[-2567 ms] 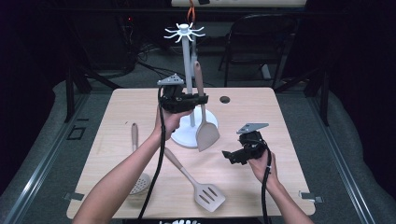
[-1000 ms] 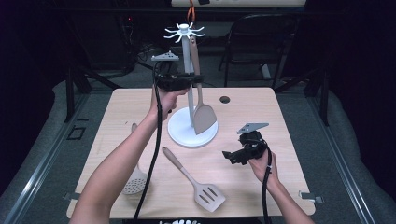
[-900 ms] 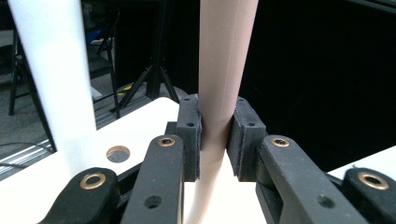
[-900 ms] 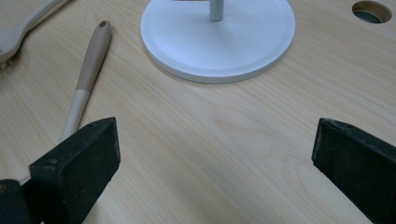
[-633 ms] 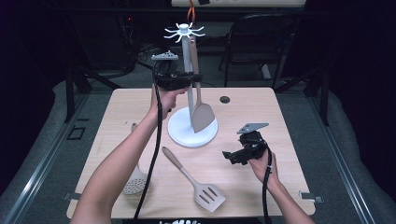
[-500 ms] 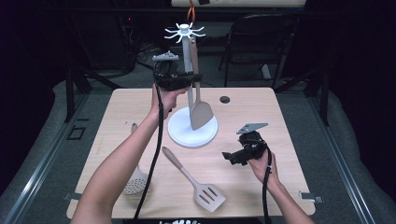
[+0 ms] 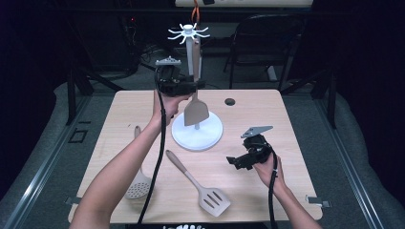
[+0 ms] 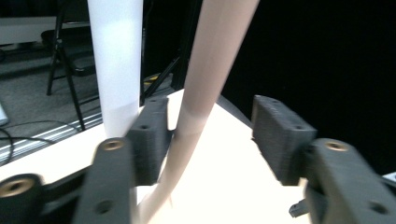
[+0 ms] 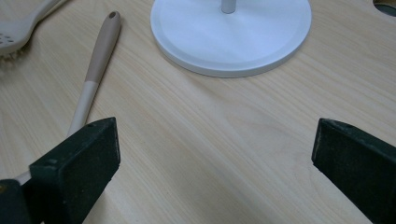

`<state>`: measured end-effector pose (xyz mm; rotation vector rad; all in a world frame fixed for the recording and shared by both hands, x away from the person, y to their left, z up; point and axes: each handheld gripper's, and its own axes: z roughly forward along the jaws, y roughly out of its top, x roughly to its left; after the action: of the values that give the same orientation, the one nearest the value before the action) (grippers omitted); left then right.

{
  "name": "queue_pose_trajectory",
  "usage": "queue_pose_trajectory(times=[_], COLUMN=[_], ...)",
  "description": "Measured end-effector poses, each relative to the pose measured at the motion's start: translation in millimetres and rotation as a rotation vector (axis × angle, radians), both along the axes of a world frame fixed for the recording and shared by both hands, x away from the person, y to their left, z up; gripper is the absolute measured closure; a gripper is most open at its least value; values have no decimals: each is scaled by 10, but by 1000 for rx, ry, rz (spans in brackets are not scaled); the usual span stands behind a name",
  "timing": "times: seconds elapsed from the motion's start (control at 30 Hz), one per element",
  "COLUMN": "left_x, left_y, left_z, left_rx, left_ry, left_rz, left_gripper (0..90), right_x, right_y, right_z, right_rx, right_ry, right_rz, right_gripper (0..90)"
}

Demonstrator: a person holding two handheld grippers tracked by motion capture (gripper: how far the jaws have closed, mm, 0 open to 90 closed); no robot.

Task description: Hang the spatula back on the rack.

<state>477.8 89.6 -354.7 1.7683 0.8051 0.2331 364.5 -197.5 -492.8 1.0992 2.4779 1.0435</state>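
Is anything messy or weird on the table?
Nothing stands out. One spatula hangs on the white stand; a slotted turner and a skimmer lie flat on the table, unspilled and undamaged.

No legible text, label, brand, number or sign found in any view. The utensils, the white stand and the counter carry no readable marking. A white pattern at the six o'clock edge of the high view is too small and blurred to read.
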Motion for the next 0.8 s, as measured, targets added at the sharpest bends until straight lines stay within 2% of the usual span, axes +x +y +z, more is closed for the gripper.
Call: queue_pose_trajectory(times=[0.17,0.3,0.4,0.47,0.8], left_x=[-93,-159,-193,-221,-273], left_y=[69,137,184,226,322], left_z=[23,75,127,193,421], left_rx=[11,52,69,86,94], left_ry=[-15,-38,-55,-67,-106], left_rz=[-7,3,13,17,36], left_gripper=[310,215,164,154,131], right_x=[6,17,28,42,69], right_y=[-6,-8,-14,-14,-10], right_z=[-23,-51,-74,-103,-146], right_rx=[-13,-18,-44,-59,-90], right_ry=[10,14,23,28,56], right_rz=[6,9,13,21,23], right_gripper=[7,3,2,2,3])
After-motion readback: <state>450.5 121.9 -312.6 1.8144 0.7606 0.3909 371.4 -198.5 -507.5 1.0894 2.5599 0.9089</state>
